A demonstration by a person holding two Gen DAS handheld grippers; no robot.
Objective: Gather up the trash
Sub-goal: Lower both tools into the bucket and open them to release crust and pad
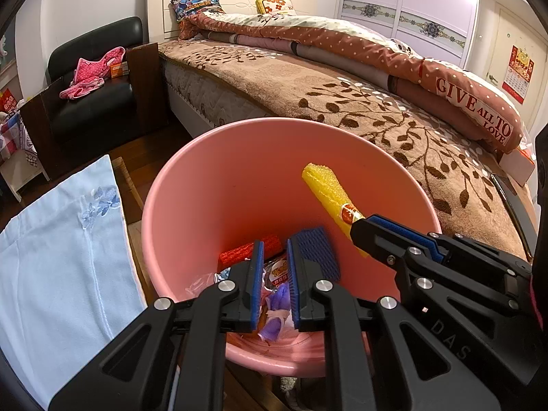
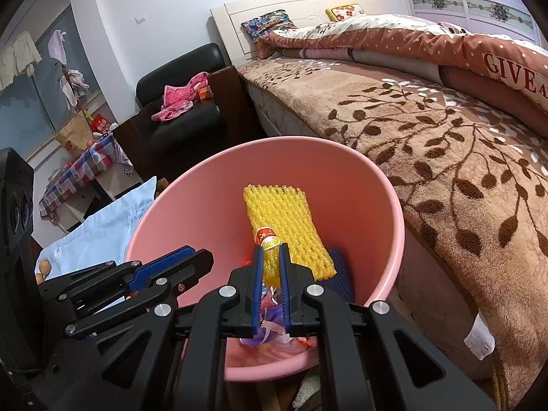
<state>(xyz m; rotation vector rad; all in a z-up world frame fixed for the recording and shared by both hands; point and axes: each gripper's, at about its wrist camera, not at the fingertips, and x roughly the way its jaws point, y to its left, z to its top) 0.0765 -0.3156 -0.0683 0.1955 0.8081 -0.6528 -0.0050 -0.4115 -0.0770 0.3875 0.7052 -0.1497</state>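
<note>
Right tongs: your right gripper (image 2: 271,260) is clamped on the lower end of the yellow foam net (image 2: 286,226); the pads pinch it just under its red-and-white sticker.
Yellow foam net: it stands out past your right fingertips, over the open mouth of the pink bin (image 2: 212,198), tilted up and away from you. In the left wrist view it shows edge-on (image 1: 328,198), with your right gripper (image 1: 359,231) coming in from the right.
Left tongs: your left gripper (image 1: 275,257) has its pads a narrow gap apart, and nothing is gripped between them. It hangs over the near side of the pink bin (image 1: 205,178), pointing down into it. In the right wrist view it sits to the left of your right tongs (image 2: 191,257), over the bin's near-left rim.
Trash in the bin: below your left fingertips lie a red foam net (image 1: 239,251), a dark blue foam net (image 1: 316,250), a printed wrapper (image 1: 278,270) and some purple scraps (image 1: 277,308).
Beyond the tongs: the bed (image 1: 342,102) with its leaf-patterned brown blanket runs along the far and right side of the bin.
Left of the tongs: a pale blue cloth (image 1: 61,257) lies just beside the bin; further off is a black armchair (image 1: 96,102) with pink clothes on it.
</note>
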